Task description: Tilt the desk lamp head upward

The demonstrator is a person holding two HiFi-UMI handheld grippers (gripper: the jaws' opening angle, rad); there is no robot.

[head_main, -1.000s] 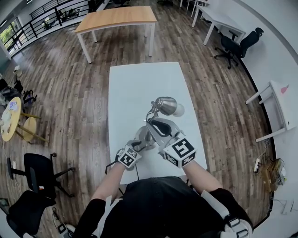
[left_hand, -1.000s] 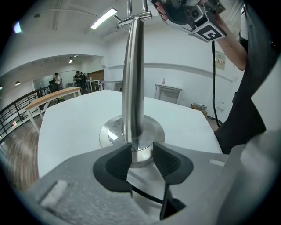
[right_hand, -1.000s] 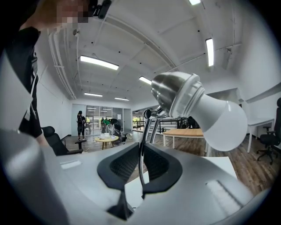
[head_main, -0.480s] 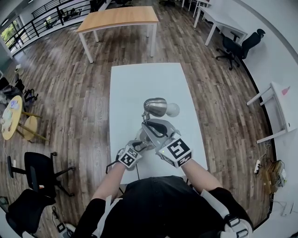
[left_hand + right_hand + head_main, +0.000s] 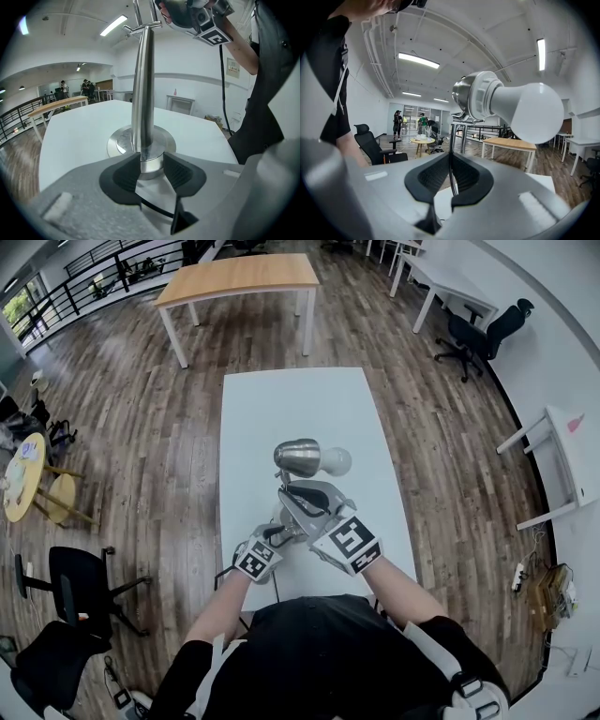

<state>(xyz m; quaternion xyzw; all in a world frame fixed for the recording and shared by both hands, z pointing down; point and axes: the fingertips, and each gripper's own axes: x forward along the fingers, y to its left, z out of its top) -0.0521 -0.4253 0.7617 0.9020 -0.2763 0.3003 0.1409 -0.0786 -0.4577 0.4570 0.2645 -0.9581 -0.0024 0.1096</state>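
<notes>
Clamping the lamp post with our left gripper, we pinch its thin rod in the right gripper, whose jaws have just been closing. The lamp head, over the middle of the table, has swung left, so tilting seems underway.

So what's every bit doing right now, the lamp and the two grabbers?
Lamp head: about level, bulb looks unlit.
Lamp pole: upright on its base.
Left gripper: jaws shut on the pole.
Right gripper: jaws have just been closing, pinching the lamp's thin rod.

Dark wood-plank floor, white desk, wooden table beyond, black office chairs, ceiling strip lights.
</notes>
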